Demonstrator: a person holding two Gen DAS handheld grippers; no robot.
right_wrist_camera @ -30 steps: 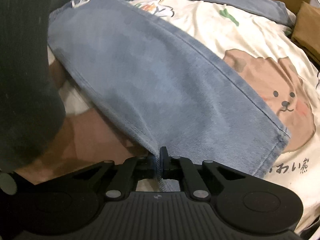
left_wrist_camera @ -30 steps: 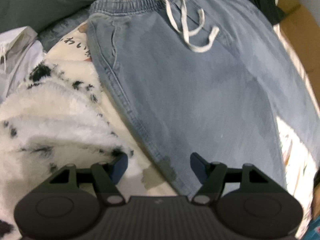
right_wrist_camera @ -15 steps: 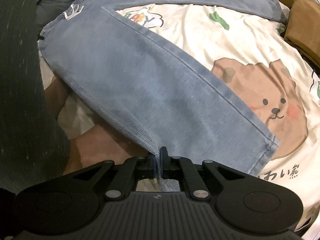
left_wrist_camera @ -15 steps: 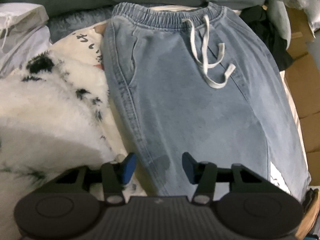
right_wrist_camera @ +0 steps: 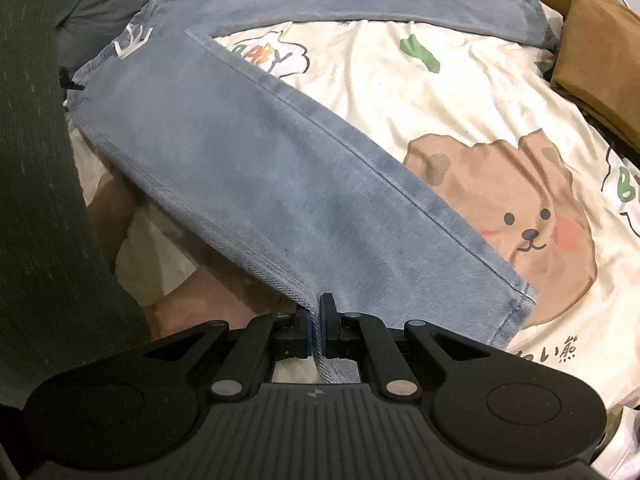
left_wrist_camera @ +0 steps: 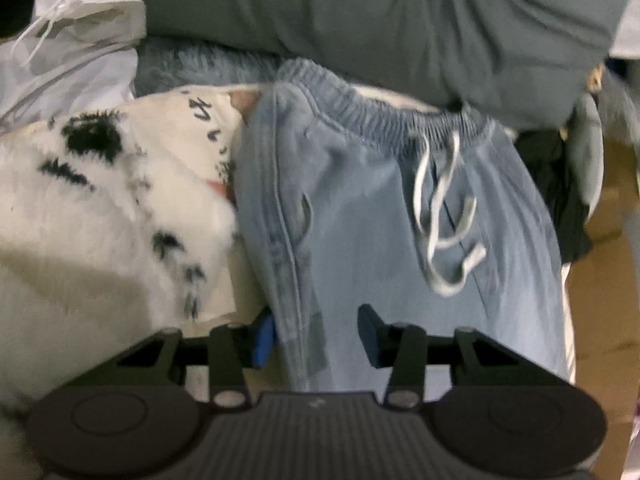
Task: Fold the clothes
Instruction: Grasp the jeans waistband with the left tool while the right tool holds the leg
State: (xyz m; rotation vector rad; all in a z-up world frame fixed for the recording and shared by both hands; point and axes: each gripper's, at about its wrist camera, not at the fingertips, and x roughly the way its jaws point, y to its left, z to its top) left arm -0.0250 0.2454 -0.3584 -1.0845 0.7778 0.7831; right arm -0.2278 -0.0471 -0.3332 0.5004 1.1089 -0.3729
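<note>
1. Denim trousers (right_wrist_camera: 256, 168) lay spread on a cartoon-print bedsheet (right_wrist_camera: 460, 92), the waistband (left_wrist_camera: 384, 116) up against a grey pillow (left_wrist_camera: 360, 12). The cloth looked soft and limp with some weight to it, so it would likely sag and drag rather than hold a shape.
2. Best holds, by my judgement, were the stitched outer seam and the hem, where the doubled fabric gives the pads something firm (a single layer might slip).
3. Right gripper (right_wrist_camera: 317, 330) was clamped tight on the seam edge of the near leg, which ran away toward 11 o'clock; the hem (right_wrist_camera: 516, 312) lay at about 2 o'clock.
4. Left gripper (left_wrist_camera: 316, 338) had its jaws part-way apart, and they had just been closing. The hip-side seam ran up between them toward the waistband at 12 o'clock. The view was blurred, so I could not tell for sure, but the pads did not seem to press the cloth.
5. Drawstring (left_wrist_camera: 444, 220) lay loose at 1 o'clock; a fluffy spotted blanket (left_wrist_camera: 100, 220) sat at 10 o'clock.
</note>
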